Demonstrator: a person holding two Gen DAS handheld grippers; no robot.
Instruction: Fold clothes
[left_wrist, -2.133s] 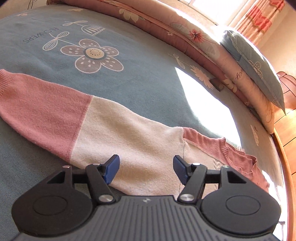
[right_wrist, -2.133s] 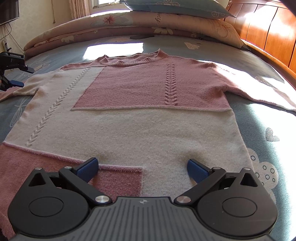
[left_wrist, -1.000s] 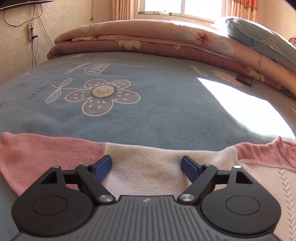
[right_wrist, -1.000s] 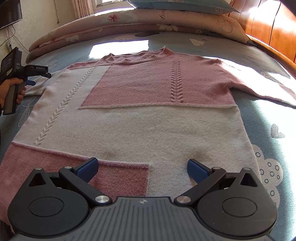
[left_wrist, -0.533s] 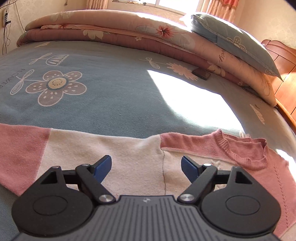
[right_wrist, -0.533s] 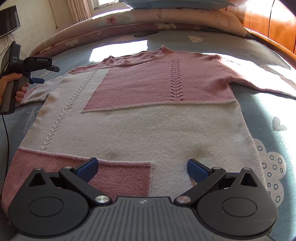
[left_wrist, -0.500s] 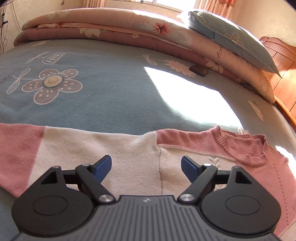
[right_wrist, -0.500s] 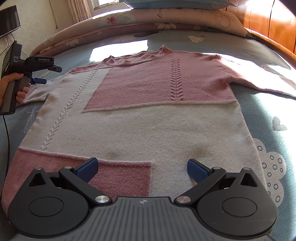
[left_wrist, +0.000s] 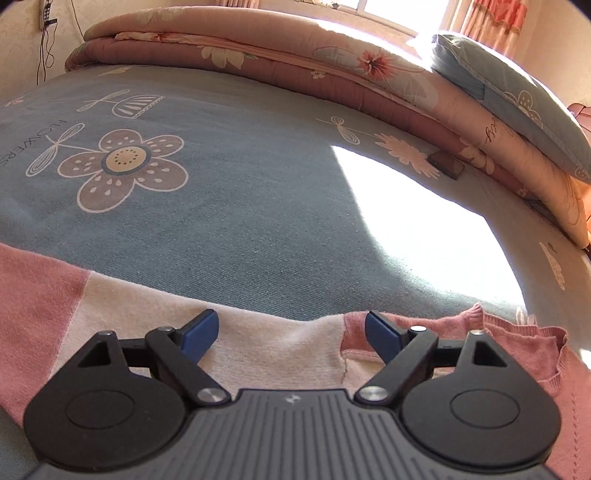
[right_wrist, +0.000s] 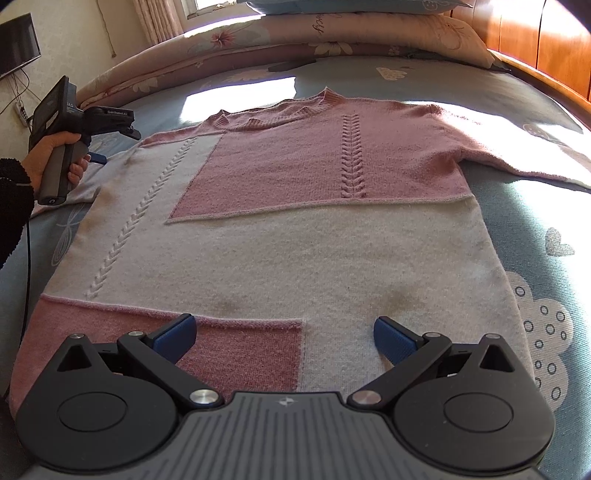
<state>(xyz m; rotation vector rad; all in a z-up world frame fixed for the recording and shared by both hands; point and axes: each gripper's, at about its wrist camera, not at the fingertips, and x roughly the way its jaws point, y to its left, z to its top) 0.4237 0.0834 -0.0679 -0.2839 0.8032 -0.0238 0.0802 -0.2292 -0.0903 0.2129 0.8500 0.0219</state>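
A pink and cream knit sweater (right_wrist: 295, 240) lies flat, front up, on the blue flowered bedsheet (left_wrist: 240, 192), collar toward the quilts. My right gripper (right_wrist: 283, 325) hovers open over its hem with nothing between its fingers. A hand holds my left gripper (right_wrist: 118, 147) at the sweater's left shoulder. In the left wrist view the left gripper (left_wrist: 290, 325) hangs above the shoulder seam of the sweater (left_wrist: 277, 339). Its jaws are opening and grip nothing. The left sleeve (left_wrist: 37, 295) runs off to the left, and the collar (left_wrist: 517, 332) is at the lower right.
Folded floral quilts (left_wrist: 295, 62) and a blue pillow (left_wrist: 517, 92) are stacked along the far side of the bed. A small dark object (left_wrist: 445, 164) lies beside them. A wooden headboard (right_wrist: 535, 40) stands at the right. The right sleeve (right_wrist: 535, 155) stretches toward it.
The left gripper has shifted along the sleeve to the sweater's shoulder and its jaws stand slightly wider. The right gripper has stayed over the hem.
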